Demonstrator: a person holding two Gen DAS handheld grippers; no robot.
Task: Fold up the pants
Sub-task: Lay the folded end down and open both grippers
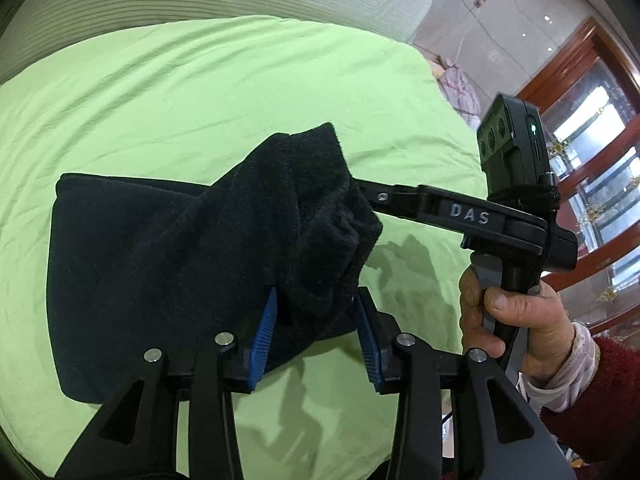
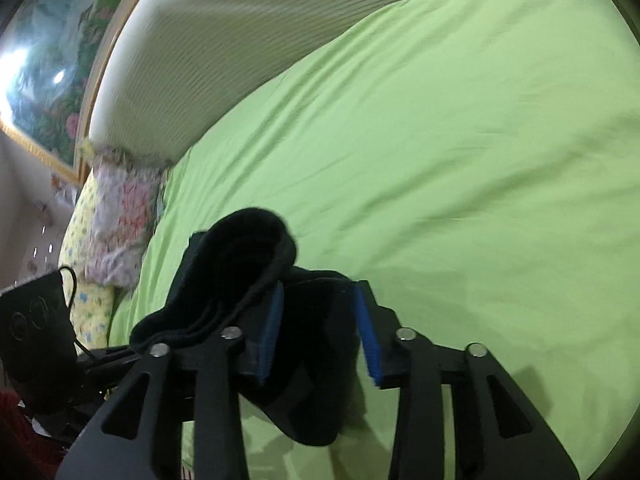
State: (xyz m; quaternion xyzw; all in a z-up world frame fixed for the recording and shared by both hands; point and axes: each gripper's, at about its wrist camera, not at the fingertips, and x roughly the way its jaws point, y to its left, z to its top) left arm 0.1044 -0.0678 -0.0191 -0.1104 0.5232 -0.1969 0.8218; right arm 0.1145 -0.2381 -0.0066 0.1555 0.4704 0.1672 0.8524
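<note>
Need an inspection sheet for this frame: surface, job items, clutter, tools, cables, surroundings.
Surface: green bedsheet, lightly wrinkled.
Job's things: black pants, partly folded, one end bunched up between the tools.
Clutter: patterned quilt at the bed edge.
Grippers: left tool open, pants between the pads; right tool open, pants between the pads.
Cables: thin cord on the far wall.
Surroundings: striped pillow, framed painting, wooden cabinet.
</note>
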